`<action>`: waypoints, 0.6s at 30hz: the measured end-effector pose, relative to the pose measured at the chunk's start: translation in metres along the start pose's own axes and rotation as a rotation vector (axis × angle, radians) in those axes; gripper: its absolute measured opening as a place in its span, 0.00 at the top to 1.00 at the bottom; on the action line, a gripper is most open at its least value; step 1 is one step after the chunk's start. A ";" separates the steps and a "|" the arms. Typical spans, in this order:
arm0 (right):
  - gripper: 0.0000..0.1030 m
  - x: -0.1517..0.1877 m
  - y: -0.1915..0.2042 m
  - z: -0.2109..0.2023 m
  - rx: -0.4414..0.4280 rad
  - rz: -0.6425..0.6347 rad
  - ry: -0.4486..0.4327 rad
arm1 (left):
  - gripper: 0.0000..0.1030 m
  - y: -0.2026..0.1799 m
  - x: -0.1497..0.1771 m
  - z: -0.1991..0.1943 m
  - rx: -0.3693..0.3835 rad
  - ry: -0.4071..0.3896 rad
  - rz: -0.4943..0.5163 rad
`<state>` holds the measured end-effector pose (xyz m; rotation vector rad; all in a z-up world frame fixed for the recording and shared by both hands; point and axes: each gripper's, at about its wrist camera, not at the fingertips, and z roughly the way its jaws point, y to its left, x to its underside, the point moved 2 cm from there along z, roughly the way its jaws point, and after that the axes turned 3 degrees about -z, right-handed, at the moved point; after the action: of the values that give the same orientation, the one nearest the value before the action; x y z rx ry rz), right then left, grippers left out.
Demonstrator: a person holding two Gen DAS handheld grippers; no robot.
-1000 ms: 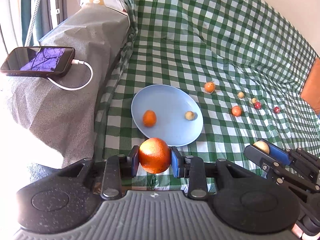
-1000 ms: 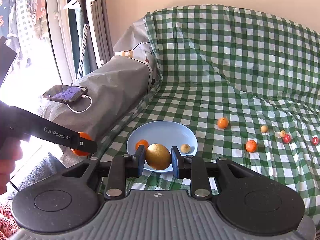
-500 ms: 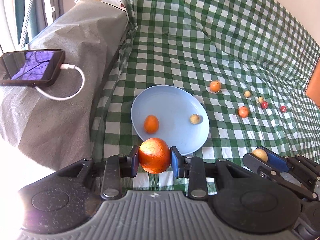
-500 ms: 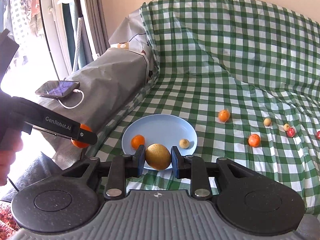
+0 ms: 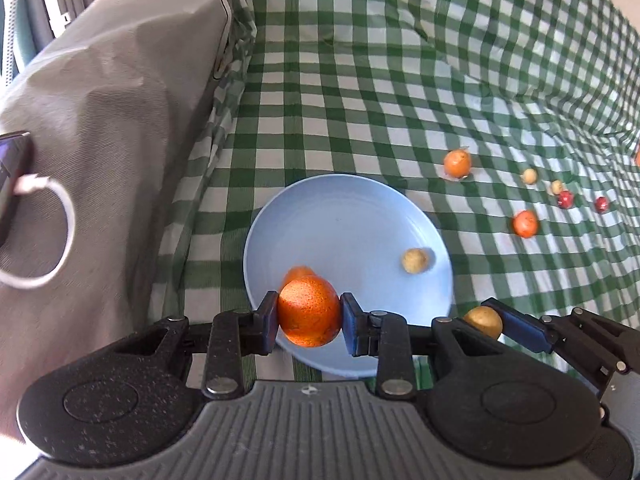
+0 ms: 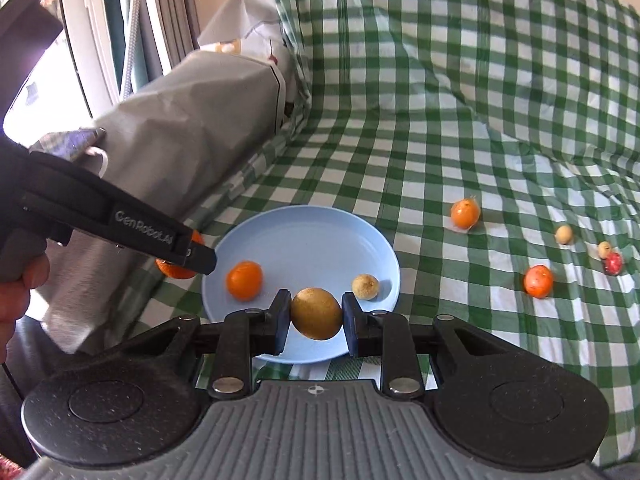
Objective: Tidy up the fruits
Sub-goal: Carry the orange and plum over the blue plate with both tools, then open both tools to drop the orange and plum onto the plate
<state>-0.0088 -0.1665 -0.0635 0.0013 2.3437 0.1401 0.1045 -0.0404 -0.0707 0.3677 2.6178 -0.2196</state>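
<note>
Both claws clamped on fruit at the blue plate

The left claw (image 5: 309,318) grips a large orange (image 5: 309,311) over the near-left rim of the blue plate (image 5: 344,220); the right claw (image 6: 316,317) grips a brownish-yellow fruit (image 6: 316,313) over the plate's near edge. Just ahead of the claws, a small orange (image 6: 244,280) and a small tan fruit (image 6: 365,286) lie on the plate. Further ahead to the right, loose fruits are scattered on the green checked cloth (image 6: 440,120).
</note>
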 end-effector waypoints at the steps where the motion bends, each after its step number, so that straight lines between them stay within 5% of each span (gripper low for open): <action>1: 0.72 -0.001 -0.001 0.007 0.001 -0.005 0.007 | 0.66 0.000 -0.003 0.006 -0.001 0.003 0.004; 11: 0.72 -0.008 -0.005 0.071 0.010 -0.039 0.075 | 0.65 0.001 -0.022 0.062 -0.040 0.054 0.037; 13: 0.72 -0.009 -0.004 0.080 -0.004 -0.054 0.091 | 0.51 0.000 -0.025 0.063 -0.037 0.045 0.040; 15: 0.71 -0.012 -0.003 0.085 -0.020 -0.061 0.104 | 0.08 0.000 -0.028 0.058 -0.036 0.006 0.045; 18: 0.42 -0.016 -0.003 0.083 -0.023 -0.053 0.109 | 0.00 -0.001 -0.027 0.036 -0.037 -0.072 0.048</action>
<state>0.0620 -0.1621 -0.1100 -0.0817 2.4485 0.1444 0.1428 -0.0548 -0.0886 0.4022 2.5353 -0.1647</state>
